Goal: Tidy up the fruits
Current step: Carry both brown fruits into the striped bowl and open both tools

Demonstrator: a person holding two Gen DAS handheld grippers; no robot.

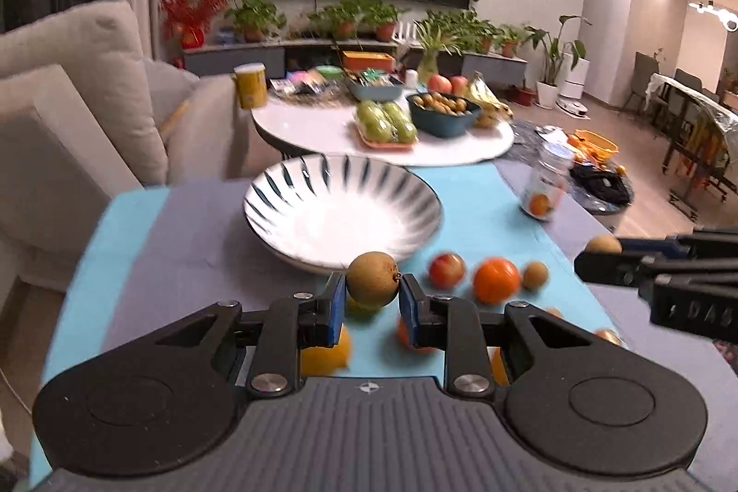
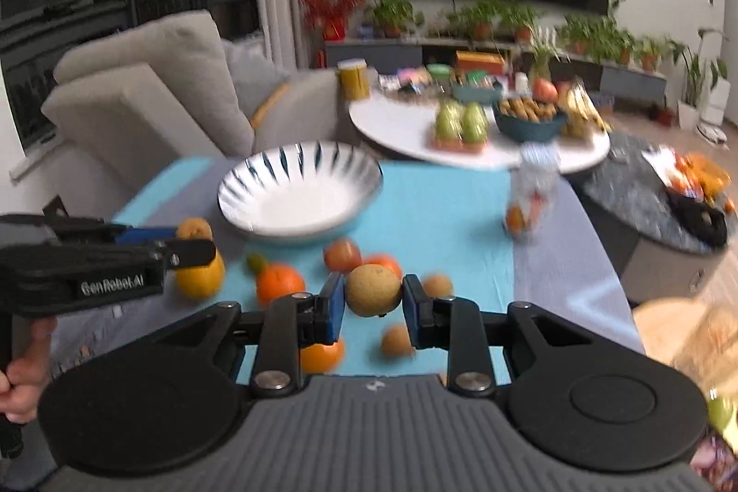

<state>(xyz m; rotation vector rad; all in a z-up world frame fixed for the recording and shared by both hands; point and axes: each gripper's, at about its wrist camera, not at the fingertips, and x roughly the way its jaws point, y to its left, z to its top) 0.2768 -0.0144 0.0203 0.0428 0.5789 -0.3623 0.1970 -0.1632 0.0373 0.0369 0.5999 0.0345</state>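
Both the left tongs [image 1: 372, 297] and right tongs [image 2: 373, 298] pinched a round brown fruit [image 1: 371, 279] narrowly, so either could have rolled free short of the striped bowl [image 1: 341, 210].

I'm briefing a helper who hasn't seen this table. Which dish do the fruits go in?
Start at the blue and grey tablecloth. At its far end, short of the round white table, sits a wide shallow bowl. It alone is white with dark stripes fanning round its rim, and nothing is in it.
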